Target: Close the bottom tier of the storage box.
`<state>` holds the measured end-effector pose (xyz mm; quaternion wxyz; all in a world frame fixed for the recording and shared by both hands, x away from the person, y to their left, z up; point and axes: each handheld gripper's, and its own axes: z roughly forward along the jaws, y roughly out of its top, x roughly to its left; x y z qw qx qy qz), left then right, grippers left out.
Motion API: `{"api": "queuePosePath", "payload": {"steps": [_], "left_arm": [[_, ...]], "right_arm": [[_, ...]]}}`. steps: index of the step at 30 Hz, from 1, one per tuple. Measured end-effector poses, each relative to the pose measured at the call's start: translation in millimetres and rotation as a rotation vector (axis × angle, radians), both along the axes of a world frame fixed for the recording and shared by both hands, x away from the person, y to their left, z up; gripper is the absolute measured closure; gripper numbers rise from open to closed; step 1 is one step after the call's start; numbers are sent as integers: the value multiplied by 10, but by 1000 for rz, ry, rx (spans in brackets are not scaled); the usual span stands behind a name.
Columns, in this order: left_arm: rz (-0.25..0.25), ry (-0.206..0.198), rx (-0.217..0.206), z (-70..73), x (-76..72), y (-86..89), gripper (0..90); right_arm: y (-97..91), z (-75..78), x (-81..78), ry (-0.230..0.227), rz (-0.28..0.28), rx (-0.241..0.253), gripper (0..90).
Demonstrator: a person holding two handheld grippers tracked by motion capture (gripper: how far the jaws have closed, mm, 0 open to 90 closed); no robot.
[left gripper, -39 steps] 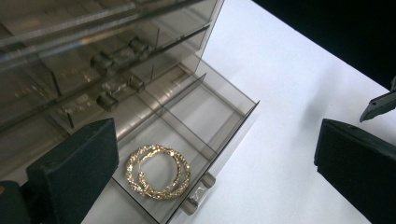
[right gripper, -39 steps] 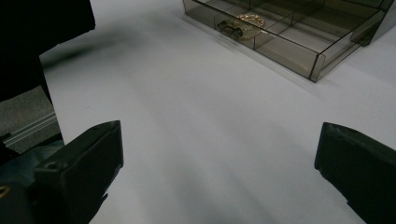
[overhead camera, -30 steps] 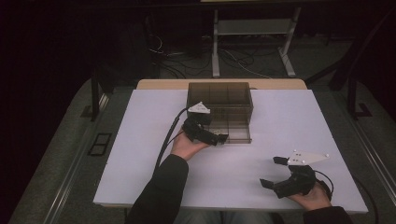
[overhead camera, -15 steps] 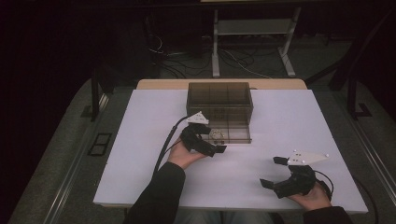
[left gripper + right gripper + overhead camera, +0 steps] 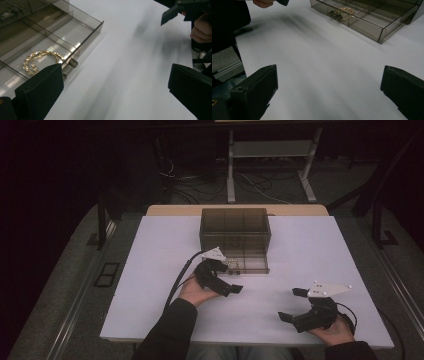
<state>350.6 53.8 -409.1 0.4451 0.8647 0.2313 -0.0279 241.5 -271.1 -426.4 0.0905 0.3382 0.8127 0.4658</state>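
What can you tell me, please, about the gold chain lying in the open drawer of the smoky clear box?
The gold chain is a thin, glittering, rope-textured piece that looks like metal, loosely coiled into a ring with a smaller loop bunched at one side. It lies flat on the floor of a compartment of the pulled-out drawer, just behind the drawer's front wall and near its small knob. Nothing grips it: the left gripper hangs open just in front of the drawer, apart from the chain.
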Motion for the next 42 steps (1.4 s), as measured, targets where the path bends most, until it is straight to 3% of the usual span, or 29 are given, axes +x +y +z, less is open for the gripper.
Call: {"api": "queuePosePath", "payload": {"steps": [8, 12, 20, 30, 34, 42], "left_arm": [[-15, 11, 5, -40, -18, 5, 136], [-27, 6, 26, -65, -4, -4, 183], [-43, -16, 82, -135, 1, -36, 383], [-25, -63, 124, -201, 68, -49, 588], [1, -53, 120, -224, 85, -53, 664], [23, -85, 131, -236, 138, -75, 859]], "right_arm": [[1, 1, -2, 0, 1, 0, 6], [-1, 1, -1, 1, 0, 0, 6], [-3, 1, -2, 1, 1, 0, 6], [-6, 2, -2, 0, 1, 1, 6], [-5, 2, -3, 1, 1, 1, 6], [-3, 1, -1, 1, 1, 0, 6]]}}
